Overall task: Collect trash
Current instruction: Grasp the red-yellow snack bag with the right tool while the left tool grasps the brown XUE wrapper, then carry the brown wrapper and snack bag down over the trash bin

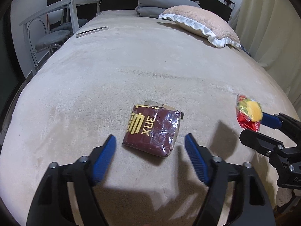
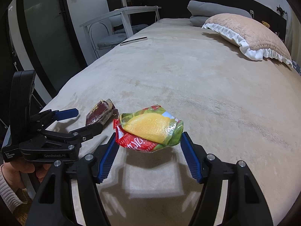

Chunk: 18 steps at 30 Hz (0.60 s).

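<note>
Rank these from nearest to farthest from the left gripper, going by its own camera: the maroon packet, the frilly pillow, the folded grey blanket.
From the left gripper:
1. Maroon packet, on the bed between its open fingers.
2. Frilly pillow, far up the bed, right side.
3. Folded grey blanket, behind the pillow by the headboard.

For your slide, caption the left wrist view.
Open left gripper straddles maroon packet on bed; right gripper holds snack wrapper.
</note>
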Motion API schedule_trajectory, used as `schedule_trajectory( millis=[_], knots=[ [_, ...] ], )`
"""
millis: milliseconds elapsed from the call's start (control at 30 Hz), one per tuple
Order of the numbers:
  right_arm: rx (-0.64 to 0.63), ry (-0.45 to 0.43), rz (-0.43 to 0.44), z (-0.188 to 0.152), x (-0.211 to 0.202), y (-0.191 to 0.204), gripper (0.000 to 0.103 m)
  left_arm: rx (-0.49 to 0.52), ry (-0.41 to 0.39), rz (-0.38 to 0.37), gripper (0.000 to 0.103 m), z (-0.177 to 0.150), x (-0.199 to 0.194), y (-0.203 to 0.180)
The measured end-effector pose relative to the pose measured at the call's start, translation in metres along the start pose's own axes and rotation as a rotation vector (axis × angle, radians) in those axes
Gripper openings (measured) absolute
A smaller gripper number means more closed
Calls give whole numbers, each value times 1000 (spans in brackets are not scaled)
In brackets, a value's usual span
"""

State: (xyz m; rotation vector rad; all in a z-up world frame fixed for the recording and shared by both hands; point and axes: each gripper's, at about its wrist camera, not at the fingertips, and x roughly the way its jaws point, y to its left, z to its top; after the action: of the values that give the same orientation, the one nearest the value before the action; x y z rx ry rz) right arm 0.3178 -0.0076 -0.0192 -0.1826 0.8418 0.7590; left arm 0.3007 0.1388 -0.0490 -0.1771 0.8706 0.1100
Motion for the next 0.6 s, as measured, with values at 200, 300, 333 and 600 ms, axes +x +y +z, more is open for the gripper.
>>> schedule_trajectory(
  millis=[200, 300, 333, 600],
  knots=[
    [1, -1, 4, -2, -5, -1, 67, 23, 2, 12, 55, -6, -5, -4],
    [15, -8, 4, -5, -9, -2, 67, 0, -14, 8, 55, -8, -15, 0],
    [22, -10, 3, -7, -11, -2, 67, -12, -20, 6, 55, -9, -19, 1],
    [37, -8, 0, -17, -24, -3, 67, -18, -67, -16, 54, -22, -52, -14]
  ],
)
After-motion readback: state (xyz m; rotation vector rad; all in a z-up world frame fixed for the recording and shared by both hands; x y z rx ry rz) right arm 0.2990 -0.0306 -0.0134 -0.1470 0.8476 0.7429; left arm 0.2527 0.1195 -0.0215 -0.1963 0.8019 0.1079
